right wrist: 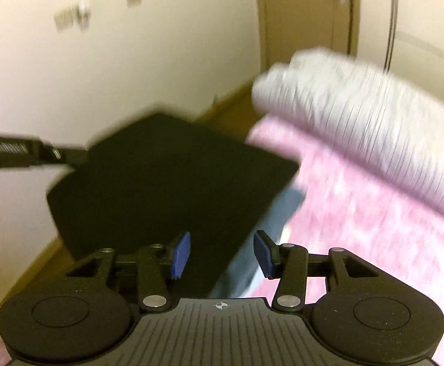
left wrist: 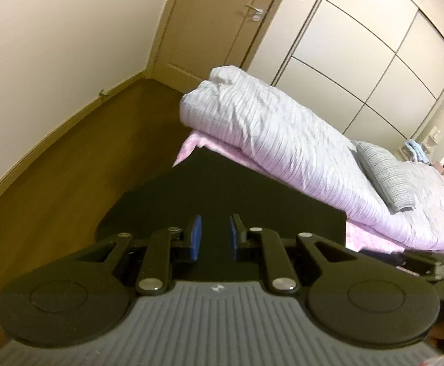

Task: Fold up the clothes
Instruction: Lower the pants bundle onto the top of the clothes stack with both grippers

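Note:
A black folded garment [left wrist: 222, 189] hangs flat in front of my left gripper [left wrist: 215, 238]. The blue pads stand a small gap apart with the black cloth between them; the grip itself is dark and hard to read. In the blurred right wrist view the same black garment [right wrist: 173, 180] hangs in the air, held at its upper left corner by the left gripper [right wrist: 69, 155]. My right gripper [right wrist: 222, 254] is open, its blue pads wide apart, with the garment's lower edge just ahead. A blue-grey cloth [right wrist: 270, 228] shows under the garment.
A bed with a pink sheet [right wrist: 374, 228] and a rolled striped duvet [left wrist: 283, 134] lies to the right. A grey folded piece [left wrist: 386, 177] sits on the duvet. Wooden floor [left wrist: 84, 164], a door [left wrist: 222, 21] and wardrobe doors [left wrist: 374, 45] lie beyond.

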`<state>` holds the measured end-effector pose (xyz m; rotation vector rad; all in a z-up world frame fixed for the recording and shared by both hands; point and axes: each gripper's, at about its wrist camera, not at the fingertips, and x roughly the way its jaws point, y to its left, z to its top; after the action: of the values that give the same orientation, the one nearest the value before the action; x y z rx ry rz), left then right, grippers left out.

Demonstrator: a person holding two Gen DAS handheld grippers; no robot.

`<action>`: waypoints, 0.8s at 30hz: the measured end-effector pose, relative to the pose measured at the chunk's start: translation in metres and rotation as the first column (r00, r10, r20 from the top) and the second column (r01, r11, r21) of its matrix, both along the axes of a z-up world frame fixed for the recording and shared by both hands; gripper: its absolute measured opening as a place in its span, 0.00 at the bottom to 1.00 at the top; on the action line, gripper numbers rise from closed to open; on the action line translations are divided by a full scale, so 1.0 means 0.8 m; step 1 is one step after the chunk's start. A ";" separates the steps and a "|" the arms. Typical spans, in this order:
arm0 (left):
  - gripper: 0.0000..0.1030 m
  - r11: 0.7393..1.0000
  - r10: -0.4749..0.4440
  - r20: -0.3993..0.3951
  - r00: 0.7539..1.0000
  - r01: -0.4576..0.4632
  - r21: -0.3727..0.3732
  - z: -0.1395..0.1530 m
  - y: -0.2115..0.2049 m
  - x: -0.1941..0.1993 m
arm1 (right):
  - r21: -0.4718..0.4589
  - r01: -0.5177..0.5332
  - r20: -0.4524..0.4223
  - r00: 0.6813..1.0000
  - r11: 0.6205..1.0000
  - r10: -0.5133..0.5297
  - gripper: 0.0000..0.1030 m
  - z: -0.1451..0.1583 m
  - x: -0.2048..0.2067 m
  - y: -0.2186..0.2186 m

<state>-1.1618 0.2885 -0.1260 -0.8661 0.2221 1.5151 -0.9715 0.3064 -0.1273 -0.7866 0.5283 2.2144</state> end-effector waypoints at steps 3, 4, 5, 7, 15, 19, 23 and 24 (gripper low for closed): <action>0.14 0.999 -0.027 -0.006 1.000 0.027 -0.025 -0.019 0.041 0.009 | 0.068 0.021 -0.024 1.000 0.997 -0.020 0.46 -0.006 -0.001 0.013; 0.14 0.998 -0.020 -0.008 1.000 0.019 -0.060 -0.033 0.056 0.008 | 0.052 0.020 -0.006 1.000 0.998 -0.019 0.46 -0.018 -0.003 0.023; 0.12 0.996 -0.015 -0.014 1.000 0.014 -0.093 -0.043 0.063 0.012 | 0.010 0.017 0.028 0.999 1.000 -0.017 0.46 -0.036 -0.006 0.036; 0.12 0.995 -0.018 -0.037 0.999 0.015 -0.100 -0.043 0.067 0.022 | -0.043 0.033 0.059 0.998 0.999 -0.031 0.46 -0.058 -0.003 0.048; 0.14 0.984 0.008 -0.073 0.997 -0.021 -0.175 -0.025 0.000 0.053 | -0.107 -0.026 -0.023 0.999 0.994 0.024 0.46 -0.020 0.054 -0.003; 0.14 0.969 0.061 -0.064 0.996 -0.074 -0.236 -0.035 -0.028 0.073 | -0.235 -0.069 0.056 0.995 0.969 0.085 0.46 -0.058 0.049 -0.019; 0.24 0.957 0.133 -0.056 0.990 -0.143 -0.251 -0.015 -0.056 0.092 | -0.243 -0.047 0.004 0.999 0.969 0.049 0.46 -0.041 0.075 -0.022; 0.24 0.953 0.145 -0.061 0.987 -0.156 -0.259 -0.009 -0.063 0.099 | -0.229 -0.043 -0.011 0.999 0.972 0.042 0.46 -0.032 0.083 -0.023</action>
<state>-1.0828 0.2381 -0.1335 -1.0832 0.4029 1.6715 -0.9052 0.2880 -0.1532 -0.9173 0.7880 2.2207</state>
